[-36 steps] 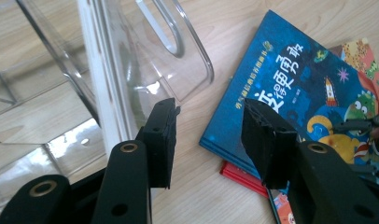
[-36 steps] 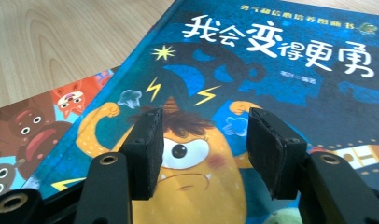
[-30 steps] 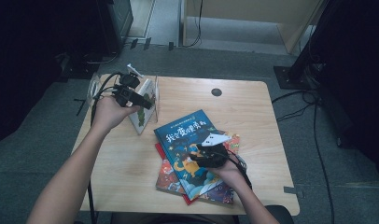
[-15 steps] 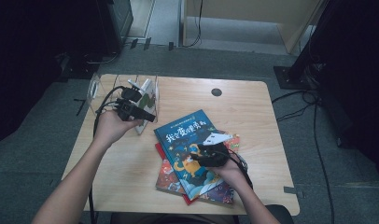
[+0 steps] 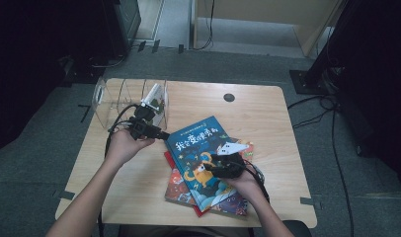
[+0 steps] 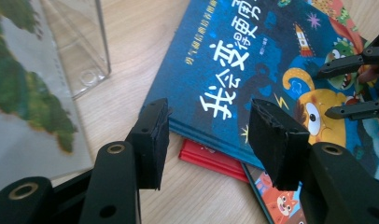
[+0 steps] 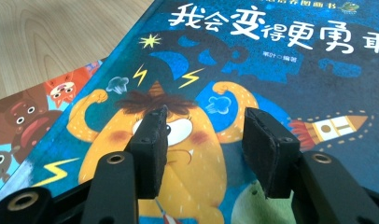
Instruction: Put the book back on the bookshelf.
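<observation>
A blue picture book (image 5: 196, 143) lies on top of a stack, over a red book (image 6: 211, 159) and a colourful one (image 7: 29, 123). My left gripper (image 5: 164, 134) sits low at the blue book's near corner. Its jaws have just been opening, and in the left gripper view (image 6: 211, 140) the book's edge (image 6: 253, 70) lies in the gap, untouched by the pads. My right gripper (image 5: 214, 165) hovers over the cover's orange monster (image 7: 187, 154). Its jaws (image 7: 204, 144) have just been closing a little, with nothing gripped between them.
A clear acrylic book rack (image 5: 122, 96) stands at the table's back left, with a leafy-covered book (image 6: 24, 93) upright in it. The wooden table (image 5: 272, 113) has bare room on the right and at the front left. Cables trail from both grippers.
My left hand has come down and away from the rack to the blue book's corner, and its jaws stand wider. The right hand has stayed on the cover.
</observation>
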`<state>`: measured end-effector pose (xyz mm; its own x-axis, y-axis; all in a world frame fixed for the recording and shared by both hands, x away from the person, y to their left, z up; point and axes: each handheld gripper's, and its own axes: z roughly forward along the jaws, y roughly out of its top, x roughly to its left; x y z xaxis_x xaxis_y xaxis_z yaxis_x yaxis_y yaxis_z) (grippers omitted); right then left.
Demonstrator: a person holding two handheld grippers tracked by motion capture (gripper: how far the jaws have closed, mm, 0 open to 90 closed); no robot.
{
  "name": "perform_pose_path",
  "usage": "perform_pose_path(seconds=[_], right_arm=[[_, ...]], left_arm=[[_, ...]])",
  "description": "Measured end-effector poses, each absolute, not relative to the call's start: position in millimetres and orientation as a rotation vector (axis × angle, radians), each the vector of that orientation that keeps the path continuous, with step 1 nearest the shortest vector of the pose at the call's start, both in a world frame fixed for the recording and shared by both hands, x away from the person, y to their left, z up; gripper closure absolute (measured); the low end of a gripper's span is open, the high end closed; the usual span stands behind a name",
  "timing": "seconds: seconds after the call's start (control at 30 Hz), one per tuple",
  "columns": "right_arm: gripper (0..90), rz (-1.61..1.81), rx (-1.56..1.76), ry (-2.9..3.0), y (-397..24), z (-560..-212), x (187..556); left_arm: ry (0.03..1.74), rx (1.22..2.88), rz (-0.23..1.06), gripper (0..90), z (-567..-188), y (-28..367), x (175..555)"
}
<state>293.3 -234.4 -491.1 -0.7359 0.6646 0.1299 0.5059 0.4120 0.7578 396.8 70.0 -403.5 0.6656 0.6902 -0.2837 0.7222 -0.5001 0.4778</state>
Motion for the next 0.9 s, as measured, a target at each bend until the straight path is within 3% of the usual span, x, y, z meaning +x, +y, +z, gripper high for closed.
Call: perform_pose_path(seconds=[0.9], right_arm=[[56.4,1.258,1.033,2.457,-253.0,-494.0,267.5]], left_arm=[[1.063,2.364,-0.053,47.0,-451.6,53.6,419.3]])
